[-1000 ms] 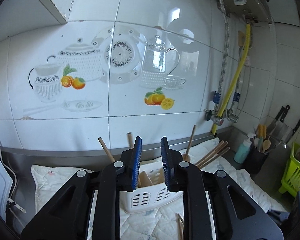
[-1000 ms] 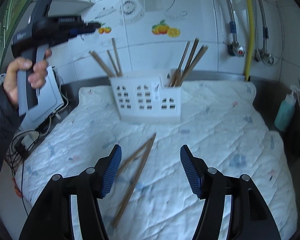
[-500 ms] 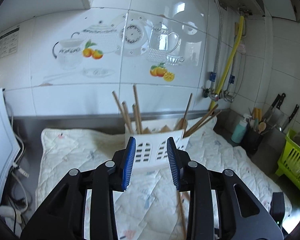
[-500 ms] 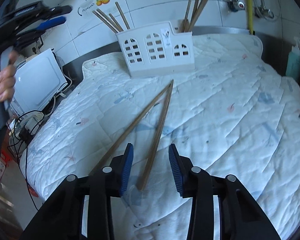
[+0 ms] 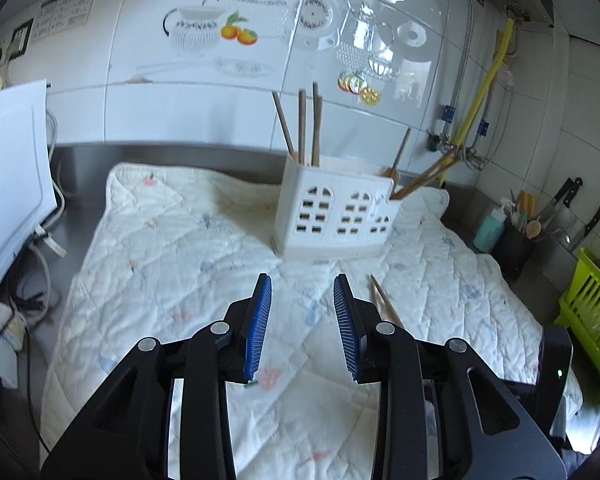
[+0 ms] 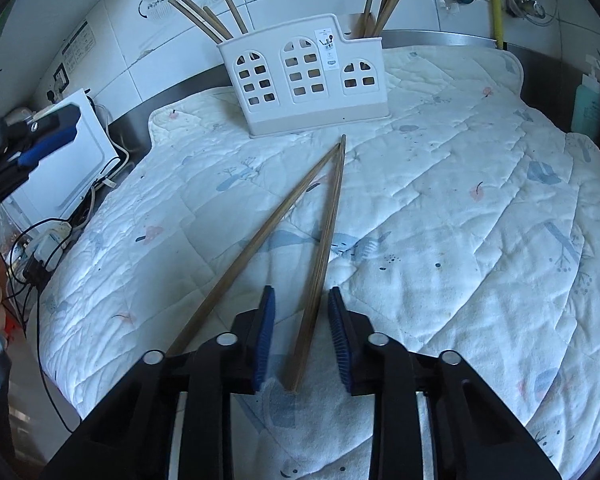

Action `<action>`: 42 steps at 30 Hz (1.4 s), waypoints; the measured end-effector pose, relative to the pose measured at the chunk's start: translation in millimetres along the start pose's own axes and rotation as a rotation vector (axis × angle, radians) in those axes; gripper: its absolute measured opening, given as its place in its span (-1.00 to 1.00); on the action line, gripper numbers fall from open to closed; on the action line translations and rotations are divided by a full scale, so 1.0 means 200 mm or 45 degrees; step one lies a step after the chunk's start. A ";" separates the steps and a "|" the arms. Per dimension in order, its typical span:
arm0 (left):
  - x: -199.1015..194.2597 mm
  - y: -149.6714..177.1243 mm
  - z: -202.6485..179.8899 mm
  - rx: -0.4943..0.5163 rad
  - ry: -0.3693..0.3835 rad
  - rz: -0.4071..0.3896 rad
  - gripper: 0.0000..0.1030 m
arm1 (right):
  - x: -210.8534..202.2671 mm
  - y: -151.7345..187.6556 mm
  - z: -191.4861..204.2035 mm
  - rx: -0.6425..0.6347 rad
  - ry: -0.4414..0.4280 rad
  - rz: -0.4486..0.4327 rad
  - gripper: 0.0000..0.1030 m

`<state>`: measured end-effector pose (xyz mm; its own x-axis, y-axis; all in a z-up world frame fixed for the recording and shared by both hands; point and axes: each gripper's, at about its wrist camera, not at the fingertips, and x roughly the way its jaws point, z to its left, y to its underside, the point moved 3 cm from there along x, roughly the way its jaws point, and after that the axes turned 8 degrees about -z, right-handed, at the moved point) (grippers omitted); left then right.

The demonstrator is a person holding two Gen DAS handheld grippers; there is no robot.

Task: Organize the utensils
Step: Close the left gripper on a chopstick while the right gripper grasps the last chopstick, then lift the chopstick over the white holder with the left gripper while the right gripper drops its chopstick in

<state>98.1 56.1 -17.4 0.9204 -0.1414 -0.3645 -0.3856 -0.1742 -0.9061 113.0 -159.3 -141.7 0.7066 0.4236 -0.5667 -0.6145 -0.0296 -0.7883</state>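
Right tongs (image 6: 301, 336) closing around near end of chopstick (image 6: 320, 260), pads not touching yet. Thin, light, stiff, rolls easily; pinch squarely. Left tongs (image 5: 302, 328) released, empty.

Left wrist view: looks forward and slightly down along its jaws, over the quilted mat (image 5: 172, 248) on the bench toward the tiled wall; white utensil caddy (image 5: 336, 216) at 12 o'clock, mid-distance.
Right wrist view: tilted more steeply down, close over the mat (image 6: 460, 200); caddy (image 6: 304, 80) at 12 o'clock.
Shared: mat, caddy, wall tiles.
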 end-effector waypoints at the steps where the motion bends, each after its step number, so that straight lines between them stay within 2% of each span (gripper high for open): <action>1: 0.00 0.03 -0.01 0.001 0.004 0.013 -0.36 | 0.00 0.00 0.00 0.001 0.003 0.002 -0.61; 4: 0.01 0.10 -0.05 0.013 0.030 0.048 -0.36 | 0.00 0.00 -0.01 -0.004 0.024 0.002 -0.82; 12: 0.07 0.38 -0.26 0.098 0.156 0.206 -0.36 | -0.05 -0.02 -0.06 -0.004 0.035 -0.032 -0.87; 18: 0.16 0.54 -0.38 0.143 0.203 0.297 -0.37 | -0.15 -0.05 -0.08 -0.027 0.055 -0.095 -0.87; 22: 0.21 0.57 -0.40 0.152 0.191 0.310 -0.40 | -0.22 -0.09 -0.09 -0.030 0.058 -0.144 -0.87; 24: 0.22 0.59 -0.41 0.159 0.195 0.315 -0.51 | -0.25 -0.12 -0.10 -0.032 0.056 -0.168 -0.87; 28: 0.24 0.61 -0.43 0.187 0.192 0.323 -0.53 | -0.31 -0.18 -0.09 -0.043 0.057 -0.226 -0.87; 36: 0.28 0.63 -0.42 0.183 0.133 0.340 -0.87 | -0.40 -0.26 -0.07 -0.065 0.048 -0.298 -0.87; 42: 0.24 0.57 -0.38 0.146 0.144 0.317 -0.90 | -0.46 -0.33 -0.05 -0.098 0.041 -0.337 -0.87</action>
<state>93.7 -45.6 -122.4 0.7826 -0.2750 -0.5585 -0.5831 -0.0097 -0.8124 91.6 -205.5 -40.3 0.8504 0.3971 -0.3452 -0.3796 0.0088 -0.9251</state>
